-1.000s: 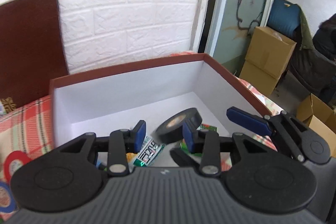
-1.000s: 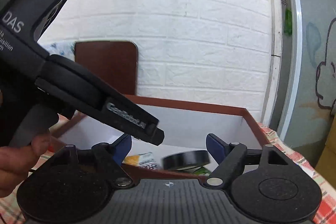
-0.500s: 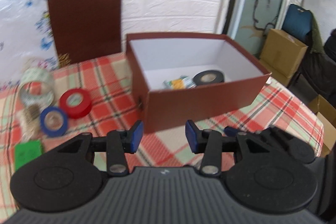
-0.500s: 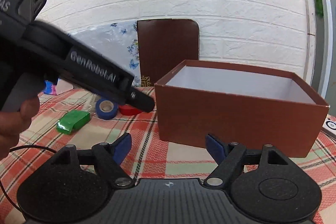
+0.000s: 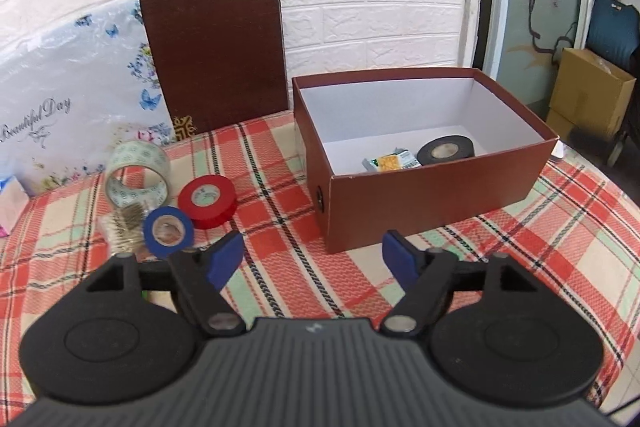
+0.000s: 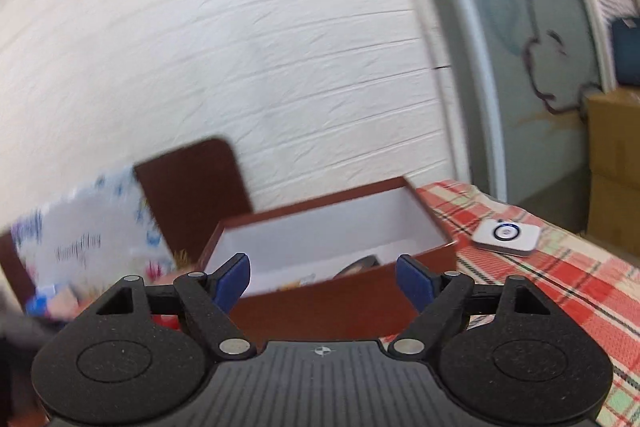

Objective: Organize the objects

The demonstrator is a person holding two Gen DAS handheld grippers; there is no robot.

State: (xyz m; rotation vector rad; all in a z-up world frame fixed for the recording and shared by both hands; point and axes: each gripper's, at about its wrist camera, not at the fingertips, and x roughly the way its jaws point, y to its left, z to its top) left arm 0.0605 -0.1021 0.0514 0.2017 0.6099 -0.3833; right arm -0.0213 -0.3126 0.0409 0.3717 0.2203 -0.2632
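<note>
A brown box (image 5: pixel 440 191) with a white inside stands on the checked tablecloth (image 5: pixel 560 247). A black tape roll (image 5: pixel 445 151) and small packets (image 5: pixel 392 163) lie in it. A red tape roll (image 5: pixel 207 196), a blue tape roll (image 5: pixel 168 231) and a clear tape roll (image 5: pixel 138 174) lie left of the box. My left gripper (image 5: pixel 314 261) is open and empty, above the cloth in front of the box. My right gripper (image 6: pixel 324 281) is open and empty before the box (image 6: pixel 320 311); that view is blurred.
A brown board (image 5: pixel 216 55) and a flowered card (image 5: pixel 60 99) lean on the white brick wall. A small white device (image 6: pixel 505 235) lies on the cloth right of the box. Cardboard cartons (image 5: pixel 588 99) stand on the floor at the right.
My left gripper let the black tape roll go into the box, drew back and opened wider. My right gripper swung right; the left gripper is gone from its view.
</note>
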